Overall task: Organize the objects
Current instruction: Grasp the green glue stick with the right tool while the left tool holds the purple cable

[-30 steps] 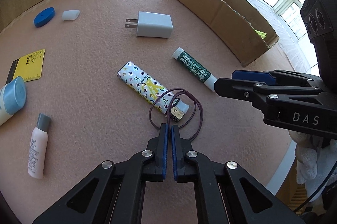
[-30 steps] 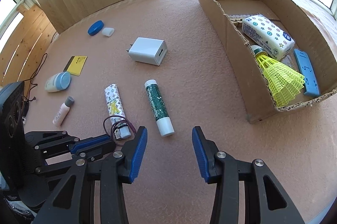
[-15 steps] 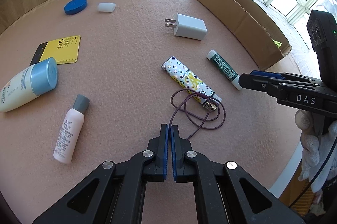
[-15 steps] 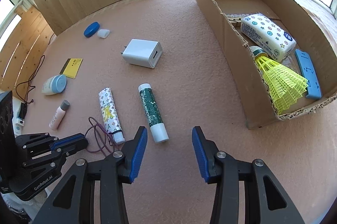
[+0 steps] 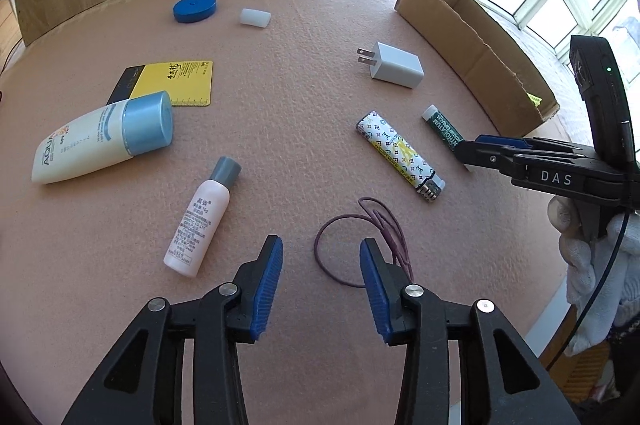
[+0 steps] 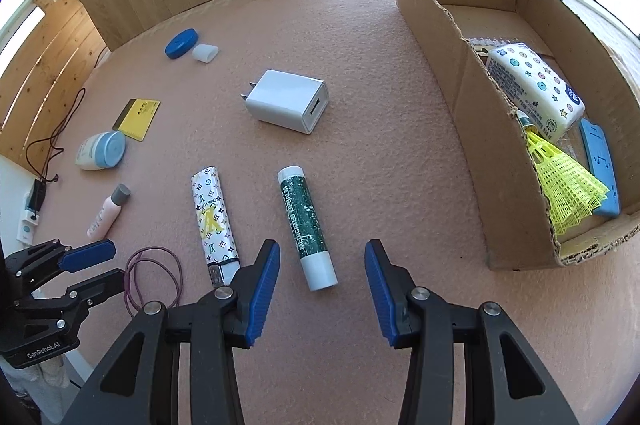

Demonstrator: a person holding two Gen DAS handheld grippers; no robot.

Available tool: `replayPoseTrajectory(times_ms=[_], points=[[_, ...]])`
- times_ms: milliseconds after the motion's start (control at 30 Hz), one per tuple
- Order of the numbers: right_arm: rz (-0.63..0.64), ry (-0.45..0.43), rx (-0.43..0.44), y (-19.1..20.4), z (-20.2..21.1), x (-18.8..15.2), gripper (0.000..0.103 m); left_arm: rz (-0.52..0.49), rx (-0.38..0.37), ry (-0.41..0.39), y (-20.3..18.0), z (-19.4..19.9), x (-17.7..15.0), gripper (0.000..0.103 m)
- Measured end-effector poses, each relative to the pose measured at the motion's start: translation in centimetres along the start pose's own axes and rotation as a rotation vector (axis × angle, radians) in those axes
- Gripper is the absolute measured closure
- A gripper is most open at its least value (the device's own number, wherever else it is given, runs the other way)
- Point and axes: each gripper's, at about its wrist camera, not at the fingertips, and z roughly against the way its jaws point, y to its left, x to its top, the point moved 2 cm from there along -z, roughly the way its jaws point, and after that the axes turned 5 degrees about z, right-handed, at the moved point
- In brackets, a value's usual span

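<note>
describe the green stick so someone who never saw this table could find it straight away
Start at the cardboard box on the right of the pink mat. Just left of the box's near end, two stick-shaped things lie side by side. The green stick is the one nearer the box: dark green with white caps, while its neighbour, the patterned lighter, is white with monograms.

Bare desk (image 6: 400, 97) lies open between the white charger (image 6: 286, 107) and the cardboard box (image 6: 452, 73); the box wall blocks the right side; the lip balm tube (image 6: 306, 225) and patterned lighter (image 6: 214, 215) crowd the near middle.
</note>
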Motion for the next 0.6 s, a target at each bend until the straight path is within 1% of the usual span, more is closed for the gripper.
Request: replayPoseTrajectory(times_ms=[67, 167, 267, 433, 600], points=[[0.012, 0.005, -0.006, 0.2, -0.2, 0.2, 0.062, 0.012, -0.014, -0.001, 0.0, 0.7, -0.3, 0.059], [0.029, 0.012, -0.014, 0.5, -0.5, 0.5, 0.062, 0.056, -0.070, 0.001, -0.2, 1.4, -0.7, 0.059], [0.036, 0.015, -0.021, 0.7, -0.8, 0.7, 0.062, 0.066, -0.103, 0.014, -1.3, 0.6, -0.4, 0.059], [0.063, 0.017, -0.047, 1.2, -1.2, 1.1, 0.062, 0.041, -0.096, 0.030, -3.2, -1.0, 0.0, 0.059], [0.105, 0.024, -0.085, 1.7, -1.6, 1.6, 0.062, 0.045, -0.075, 0.042, -3.6, -2.0, 0.2, 0.061]])
